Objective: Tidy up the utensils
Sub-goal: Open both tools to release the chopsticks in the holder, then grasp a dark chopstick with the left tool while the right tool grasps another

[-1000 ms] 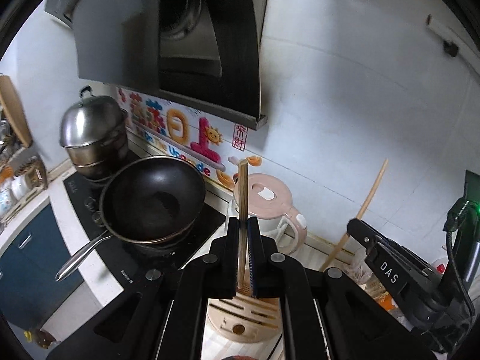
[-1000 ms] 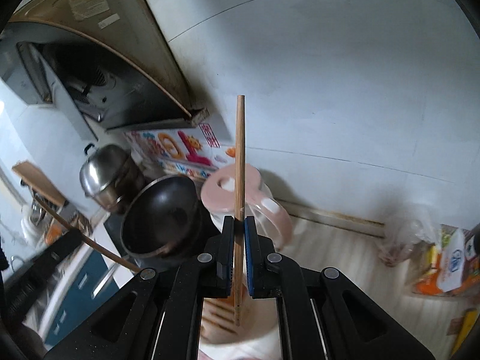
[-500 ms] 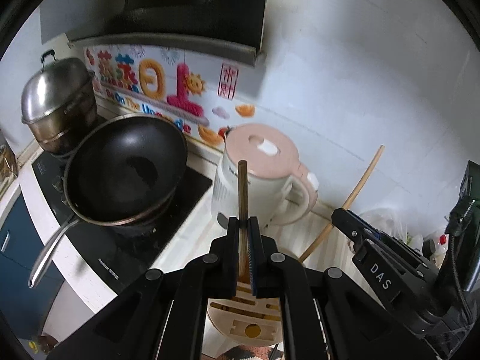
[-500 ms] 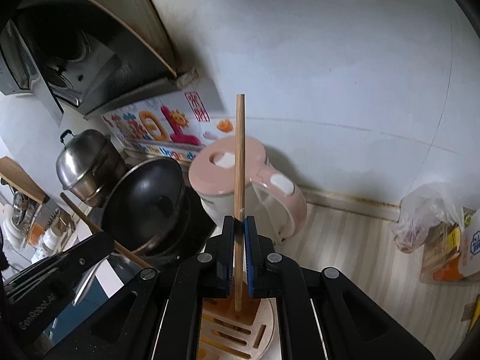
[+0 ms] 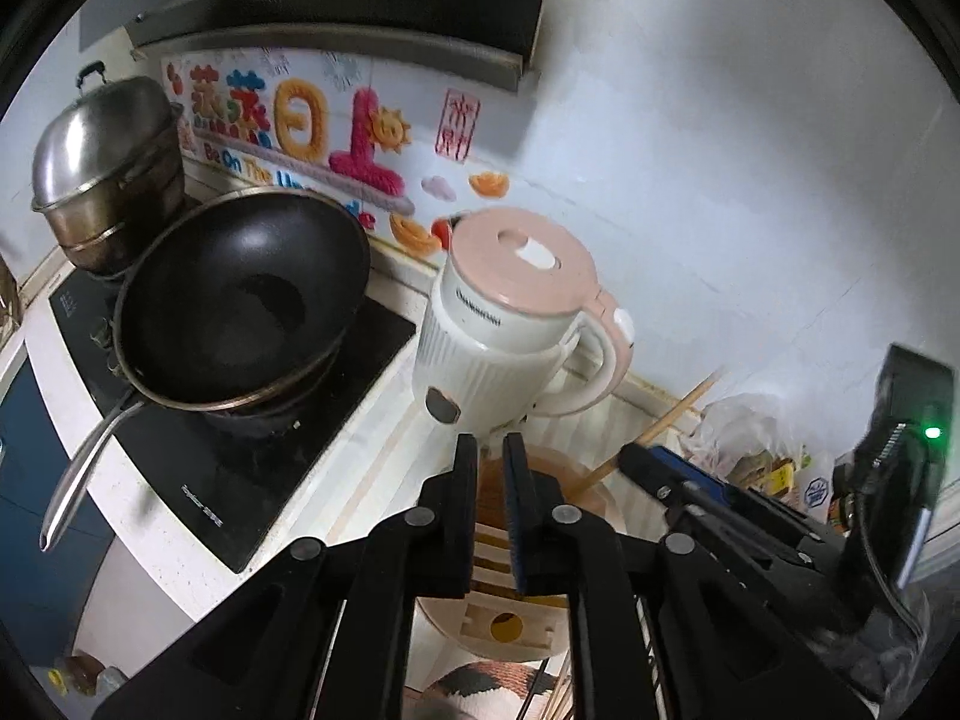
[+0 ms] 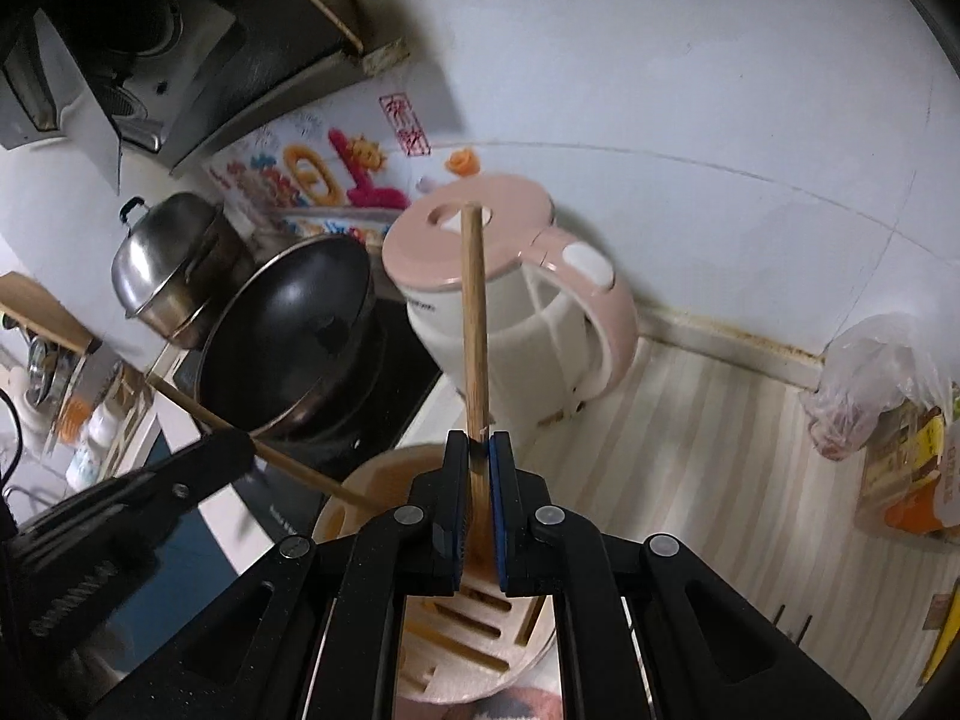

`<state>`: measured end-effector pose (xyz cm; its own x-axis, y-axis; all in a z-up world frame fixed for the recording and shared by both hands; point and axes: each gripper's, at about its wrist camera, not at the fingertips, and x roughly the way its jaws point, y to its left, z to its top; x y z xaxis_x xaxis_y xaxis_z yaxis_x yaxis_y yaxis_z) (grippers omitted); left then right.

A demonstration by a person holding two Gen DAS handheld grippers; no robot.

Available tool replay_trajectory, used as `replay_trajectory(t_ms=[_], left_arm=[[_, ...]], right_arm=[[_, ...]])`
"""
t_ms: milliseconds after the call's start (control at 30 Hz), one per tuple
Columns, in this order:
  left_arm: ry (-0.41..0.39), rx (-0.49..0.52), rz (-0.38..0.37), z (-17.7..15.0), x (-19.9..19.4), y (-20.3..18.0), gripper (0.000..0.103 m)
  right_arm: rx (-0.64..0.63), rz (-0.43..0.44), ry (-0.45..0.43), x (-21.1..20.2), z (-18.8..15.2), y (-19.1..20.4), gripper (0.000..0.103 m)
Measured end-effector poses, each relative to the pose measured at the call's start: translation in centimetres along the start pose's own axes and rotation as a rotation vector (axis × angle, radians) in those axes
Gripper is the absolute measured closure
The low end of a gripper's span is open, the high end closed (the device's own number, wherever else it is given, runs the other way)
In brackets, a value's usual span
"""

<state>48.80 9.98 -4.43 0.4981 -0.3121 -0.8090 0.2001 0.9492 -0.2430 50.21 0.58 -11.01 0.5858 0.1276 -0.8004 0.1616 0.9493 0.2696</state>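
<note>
A round, slotted wooden holder (image 5: 516, 630) (image 6: 468, 648) sits right below both grippers. My left gripper (image 5: 491, 444) hangs over it with its jaws opening. No chopstick rises above its fingers, only a brown blur shows in the gap. In the right wrist view a chopstick (image 6: 312, 477) slants past the left gripper (image 6: 234, 450) into the holder. My right gripper (image 6: 478, 441) is opening too. A wooden chopstick (image 6: 474, 312) stands loosely between its pads, leaning slightly left, its lower end at the holder's slots. In the left wrist view this chopstick (image 5: 672, 414) passes the right gripper (image 5: 636, 456).
A white and pink kettle (image 5: 510, 312) (image 6: 510, 276) stands just behind the holder. A black wok (image 5: 240, 300) sits on the hob (image 5: 252, 468), beside a steel pot (image 5: 102, 162). On the striped counter to the right lie a plastic bag (image 6: 870, 384) and packets (image 6: 912, 468).
Both grippers sank toward the holder and tipped further down. Their jaws parted a little. The left chopstick no longer stands above the left fingers, and the right one slipped lower and leans.
</note>
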Motion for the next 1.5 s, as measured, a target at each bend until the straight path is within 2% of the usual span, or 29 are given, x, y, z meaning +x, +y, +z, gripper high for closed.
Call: replay_trajectory(t_ms=[33, 67, 100, 133, 200, 267, 300, 333, 433, 500, 667, 767, 833, 867, 900, 933, 967, 1000, 1033, 1133, 1267, 1367, 1400, 1467, 1500], left_arm=[[-0.01, 0.006, 0.022, 0.1, -0.7, 0.0, 0.075], [-0.029, 0.015, 0.046, 0.1, -1.5, -0.1, 0.065], [-0.048, 0.017, 0.059, 0.1, -2.1, 0.0, 0.043], [-0.071, 0.017, 0.08, 0.0, -2.9, 0.0, 0.031], [-0.115, 0.022, 0.116, -0.4, -4.2, 0.0, 0.029], [-0.142, 0.017, 0.156, -1.1, -5.2, 0.0, 0.017], [-0.149, 0.011, 0.162, -1.6, -5.5, 0.1, 0.004], [-0.161, 0.007, 0.163, -2.3, -5.8, 0.1, 0.0], [-0.152, 0.003, 0.184, -4.5, -5.8, -0.6, 0.0], [-0.141, -0.004, 0.19, -6.3, -5.3, -1.4, 0.0], [-0.075, 0.031, 0.247, -12.4, -2.2, -4.4, 0.0], [0.022, 0.029, 0.281, -16.1, 1.2, -5.7, 0.0], [0.098, 0.039, 0.284, -18.7, 3.9, -6.7, 0.0], [0.121, 0.052, 0.29, -19.7, 4.9, -7.2, 0.0], [0.146, 0.074, 0.296, -20.9, 6.0, -7.8, 0.001], [0.166, 0.094, 0.298, -21.7, 6.9, -8.4, 0.002], [0.194, 0.114, 0.296, -22.5, 8.1, -8.8, 0.005], [0.224, 0.134, 0.292, -23.3, 9.3, -9.3, 0.015], [0.258, 0.155, 0.289, -24.1, 10.6, -9.9, 0.026], [0.354, 0.221, 0.294, -25.9, 14.4, -10.9, 0.043], [0.423, 0.306, 0.315, -26.5, 18.4, -11.4, 0.043], [0.451, 0.365, 0.333, -26.3, 20.4, -11.6, 0.047], [0.459, 0.388, 0.339, -26.3, 21.1, -11.6, 0.057], [0.457, 0.409, 0.327, -26.1, 21.6, -11.8, 0.067], [0.453, 0.422, 0.324, -26.0, 21.7, -11.9, 0.08]], right_arm=[[0.009, 0.01, 0.002, -0.2, 0.0, -0.2, 0.073], [0.024, 0.021, -0.007, -0.9, 0.0, -0.5, 0.058], [0.032, 0.027, -0.018, -1.6, 0.0, -0.8, 0.053], [0.038, 0.027, -0.026, -2.2, 0.0, -1.0, 0.053], [0.055, 0.02, -0.048, -4.1, -0.3, -1.9, 0.051], [0.069, -0.009, -0.064, -5.8, -0.7, -3.0, 0.047], [0.074, -0.029, -0.075, -6.8, -1.2, -3.7, 0.046], [0.078, -0.051, -0.087, -7.7, -1.7, -4.5, 0.044], [0.095, -0.09, -0.104, -9.8, -3.6, -6.8, 0.034], [0.112, -0.097, -0.103, -10.8, -5.3, -8.7, 0.022], [0.158, -0.131, -0.066, -11.7, -10.6, -14.2, 0.022], [0.205, -0.168, 0.006, -10.5, -14.0, -18.2, 0.022], [0.255, -0.166, 0.079, -9.1, -16.6, -21.4, 0.033], [0.265, -0.17, 0.109, -8.4, -17.5, -22.4, 0.047], [0.282, -0.17, 0.146, -7.4, -18.6, -23.8, 0.056], [0.298, -0.166, 0.168, -6.7, -19.3, -24.5, 0.058], [0.316, -0.16, 0.205, -5.6, -20.5, -25.8, 0.063], [0.322, -0.163, 0.232, -4.6, -21.3, -26.6, 0.067], [0.329, -0.168, 0.258, -3.6, -22.0, -27.3, 0.067], [0.35, -0.184, 0.323, -0.6, -23.9, -28.3, 0.069], [0.395, -0.2, 0.393, 2.7, -26.1, -29.3, 0.072], [0.443, -0.172, 0.411, 3.9, -26.7, -29.5, 0.078], [0.446, -0.17, 0.411, 4.1, -26.7, -29.5, 0.08], [0.437, -0.187, 0.42, 4.8, -26.5, -29.3, 0.082], [0.422, -0.205, 0.418, 4.8, -26.2, -29.0, 0.084]])
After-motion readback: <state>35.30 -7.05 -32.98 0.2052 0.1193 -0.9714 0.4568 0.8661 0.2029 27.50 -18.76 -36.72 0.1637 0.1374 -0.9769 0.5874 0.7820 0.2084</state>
